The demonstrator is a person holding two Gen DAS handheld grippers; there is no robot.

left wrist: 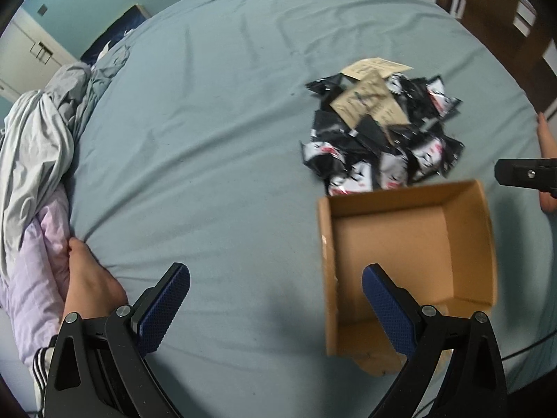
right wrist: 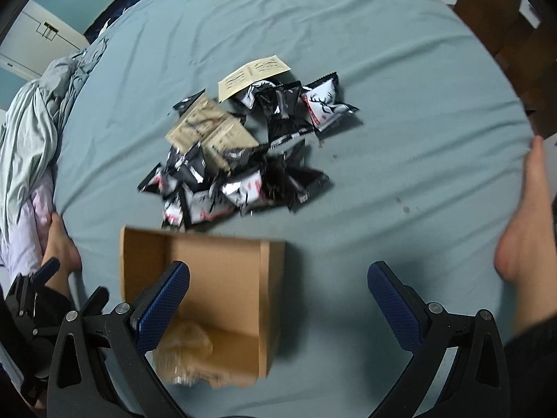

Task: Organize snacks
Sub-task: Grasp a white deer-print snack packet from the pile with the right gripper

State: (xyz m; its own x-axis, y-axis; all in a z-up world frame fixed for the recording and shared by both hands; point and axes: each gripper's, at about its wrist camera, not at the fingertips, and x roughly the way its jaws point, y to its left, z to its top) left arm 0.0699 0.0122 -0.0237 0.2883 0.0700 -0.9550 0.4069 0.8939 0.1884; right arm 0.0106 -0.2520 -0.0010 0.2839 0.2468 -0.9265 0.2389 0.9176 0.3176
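The wide blue-green sheet (right wrist: 400, 132) spreads smooth and lightly creased around me, with open room right of the pile and bunched grey bedding (left wrist: 38, 146) along its left edge. My open cardboard box (left wrist: 407, 261) sits just in front of the snack pile (right wrist: 243, 149), glossy black-and-white packets with flat tan sachets on top. My left gripper (left wrist: 275, 299) and right gripper (right wrist: 278, 299) both hover spread wide, holding nothing.
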